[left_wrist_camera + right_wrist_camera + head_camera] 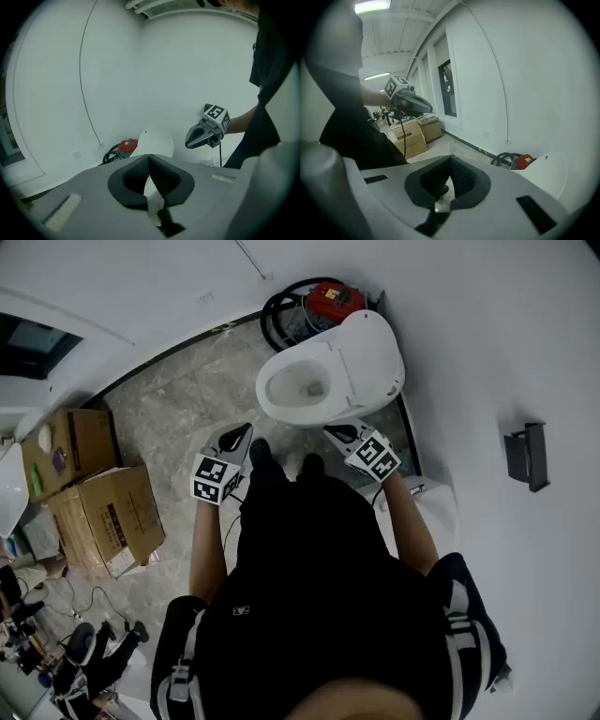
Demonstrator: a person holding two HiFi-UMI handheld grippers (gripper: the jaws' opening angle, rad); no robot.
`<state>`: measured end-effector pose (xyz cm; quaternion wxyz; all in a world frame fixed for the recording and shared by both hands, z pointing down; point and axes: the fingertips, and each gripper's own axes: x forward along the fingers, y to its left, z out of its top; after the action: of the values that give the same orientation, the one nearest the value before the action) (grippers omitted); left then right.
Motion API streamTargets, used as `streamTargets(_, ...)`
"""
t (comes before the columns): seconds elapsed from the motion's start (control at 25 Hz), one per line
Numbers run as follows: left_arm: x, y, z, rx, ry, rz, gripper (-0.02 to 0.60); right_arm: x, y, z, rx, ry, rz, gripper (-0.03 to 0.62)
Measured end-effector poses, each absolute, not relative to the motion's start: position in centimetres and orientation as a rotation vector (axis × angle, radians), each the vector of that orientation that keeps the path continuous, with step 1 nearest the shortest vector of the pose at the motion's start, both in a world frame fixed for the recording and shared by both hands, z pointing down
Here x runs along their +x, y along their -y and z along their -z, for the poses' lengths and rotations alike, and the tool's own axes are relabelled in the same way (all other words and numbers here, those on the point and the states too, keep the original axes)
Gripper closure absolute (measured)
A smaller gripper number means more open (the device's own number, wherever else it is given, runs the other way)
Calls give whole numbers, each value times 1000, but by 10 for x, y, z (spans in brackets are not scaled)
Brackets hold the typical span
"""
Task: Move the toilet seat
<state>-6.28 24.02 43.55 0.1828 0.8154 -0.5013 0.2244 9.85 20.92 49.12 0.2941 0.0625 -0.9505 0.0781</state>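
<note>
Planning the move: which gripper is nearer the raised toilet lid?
Right. The right gripper is just before the raised lid; the left gripper is across the bowl from it.

Light in the head view is even but rather dim, with a cool grey cast over the white walls (487, 324). The glossy white porcelain toilet (328, 381) is the brightest patch and nearly washes out, while the person's black clothing (319, 596) sinks into shadow without detail. Straight wall lines bow with fisheye distortion. Both gripper views sit inside a black circular vignette. In the right gripper view a long ceiling strip light (372, 6) glares, blown out. The near grey shells of the left gripper (150, 159) and right gripper (451, 159) look soft and out of focus.
</note>
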Motion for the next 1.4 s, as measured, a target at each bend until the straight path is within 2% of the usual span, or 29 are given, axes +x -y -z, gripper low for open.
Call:
streamTargets(1.08, -58, -251, -426, 2346, 1486, -680, 581, 90, -215, -490, 185, 2555, -200, 580)
streamTargets(1.24, -61, -249, -424, 2353, 1485, -657, 549, 82, -213, -488, 195, 2571, -209, 533)
streamTargets(1.4, -69, -243, -423, 2359, 1465, -633, 492, 75, -208, -490, 204, 2563, -221, 400)
